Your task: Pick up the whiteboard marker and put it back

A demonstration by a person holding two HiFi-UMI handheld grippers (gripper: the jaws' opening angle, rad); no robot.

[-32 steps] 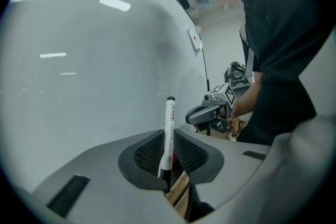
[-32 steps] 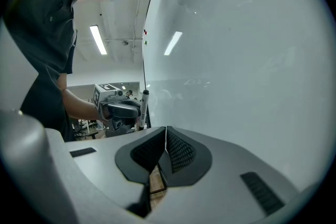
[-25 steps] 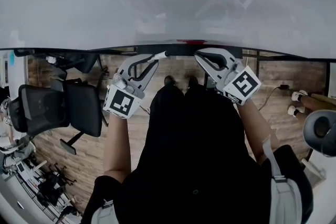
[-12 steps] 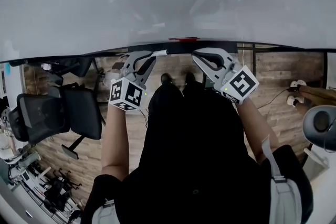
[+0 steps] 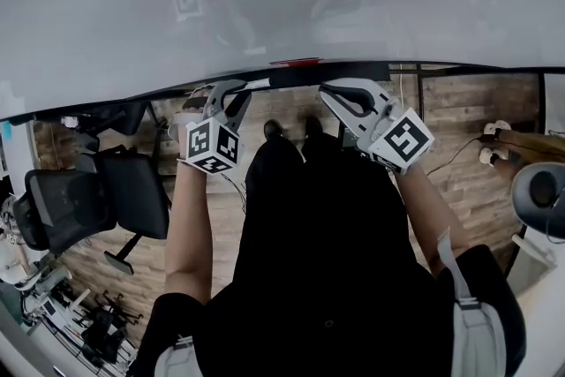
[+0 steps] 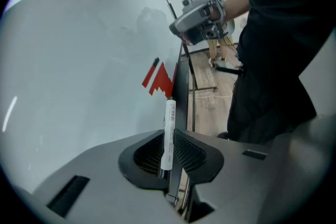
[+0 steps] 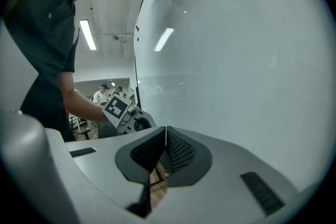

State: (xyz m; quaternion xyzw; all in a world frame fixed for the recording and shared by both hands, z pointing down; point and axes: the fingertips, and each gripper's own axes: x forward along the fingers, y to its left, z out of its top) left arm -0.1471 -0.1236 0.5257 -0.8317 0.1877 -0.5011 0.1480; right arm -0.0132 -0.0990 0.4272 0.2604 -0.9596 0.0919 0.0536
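A white whiteboard marker [image 6: 169,128] stands pinched between the pads of my left gripper [image 6: 168,139], its cap end pointing at the dark ledge [image 6: 181,78] under the whiteboard [image 6: 79,60]. In the head view the left gripper [image 5: 237,89] sits just below that ledge [image 5: 353,69], and the marker [image 5: 256,84] lies along it. Whether the marker touches the ledge I cannot tell. My right gripper [image 5: 329,91] is shut and empty a little to the right, also under the ledge. Its pads meet at the tips [image 7: 166,135]. A small red thing [image 5: 296,62] lies on the ledge between them.
A black office chair [image 5: 97,199] stands on the wooden floor [image 5: 450,154] at the left. The person's dark torso and legs [image 5: 327,216] fill the middle. A cable and some feet show at the right. People sit in the background of the right gripper view.
My left gripper has rolled and moved left, closer under the ledge, with the marker still in it. The right gripper has hardly shifted.
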